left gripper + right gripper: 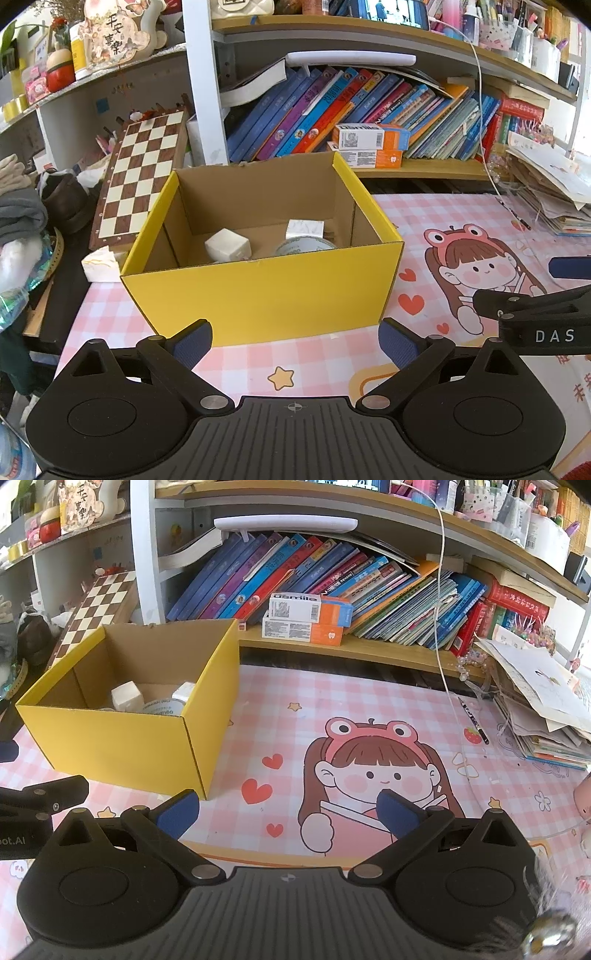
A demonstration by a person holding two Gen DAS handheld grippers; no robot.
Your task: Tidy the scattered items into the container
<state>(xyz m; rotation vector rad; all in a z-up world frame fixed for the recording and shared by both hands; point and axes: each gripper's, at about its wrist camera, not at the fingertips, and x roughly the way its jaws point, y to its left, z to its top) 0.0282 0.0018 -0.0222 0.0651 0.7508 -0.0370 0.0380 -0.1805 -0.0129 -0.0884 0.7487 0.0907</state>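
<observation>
A yellow cardboard box [258, 291] stands open on the pink checked mat; it also shows in the right wrist view [122, 746] at the left. Inside lie a white cube [228, 245], a roll of tape [304, 245] and a small white box [304, 229]. My left gripper [295, 341] is open and empty just in front of the box. My right gripper [288, 812] is open and empty over the cartoon girl print, to the right of the box. A pen [472, 720] lies on the mat at the far right.
A bookshelf with slanted books [351, 114] and toothpaste boxes [369, 144] runs behind the mat. A chessboard [142, 177] leans at the left beside a white packet [99, 264]. A paper stack [546, 701] fills the right edge. A white cable [441, 627] hangs down.
</observation>
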